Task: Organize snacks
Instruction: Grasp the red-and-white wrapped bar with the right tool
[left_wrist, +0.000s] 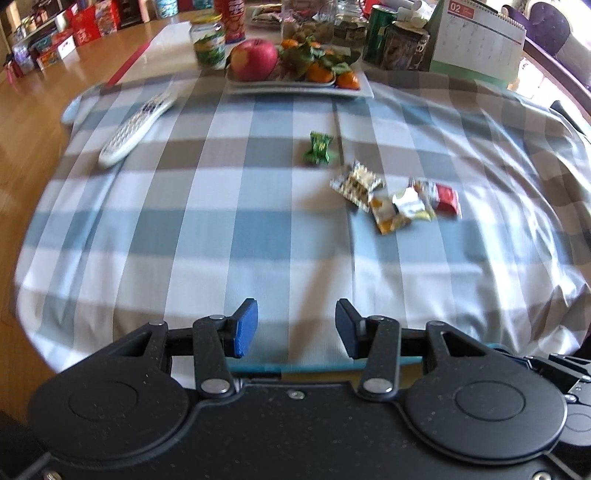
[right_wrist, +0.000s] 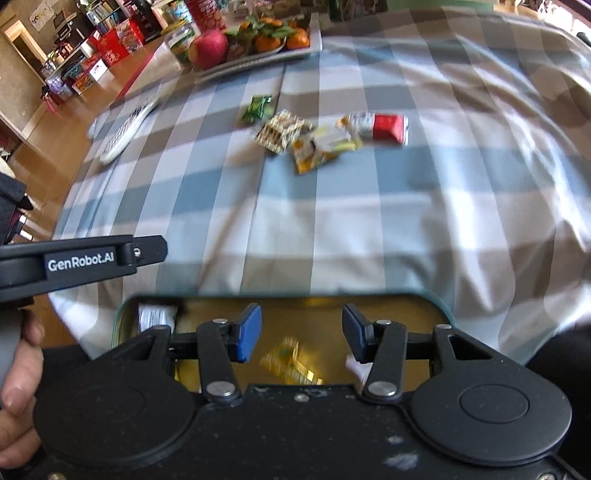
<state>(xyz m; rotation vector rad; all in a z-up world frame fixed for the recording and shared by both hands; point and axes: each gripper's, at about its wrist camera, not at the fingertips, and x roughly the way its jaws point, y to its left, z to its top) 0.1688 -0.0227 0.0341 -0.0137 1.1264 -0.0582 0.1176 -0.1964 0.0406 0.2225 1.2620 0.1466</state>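
Several wrapped snacks lie on the checked tablecloth: a green packet (left_wrist: 318, 149) (right_wrist: 257, 108), a beige patterned one (left_wrist: 356, 184) (right_wrist: 282, 131), an orange one (left_wrist: 388, 215) (right_wrist: 309, 157), a white-yellow one (left_wrist: 412, 205) (right_wrist: 334, 140) and a red-white one (left_wrist: 445, 197) (right_wrist: 380, 125). My left gripper (left_wrist: 295, 328) is open and empty above the near cloth. My right gripper (right_wrist: 301, 334) is open and empty over an open gold-lined tin (right_wrist: 424, 308) at the table's near edge. The tin holds a yellow packet (right_wrist: 290, 363) and a white packet (right_wrist: 155, 317).
A white tray (left_wrist: 364, 90) with an apple (left_wrist: 255, 59) and tangerines stands at the back. A white remote (left_wrist: 136, 127) lies far left. Jars, cans and a calendar (left_wrist: 480, 40) stand behind. The left gripper's body (right_wrist: 81, 262) shows at the left of the right wrist view.
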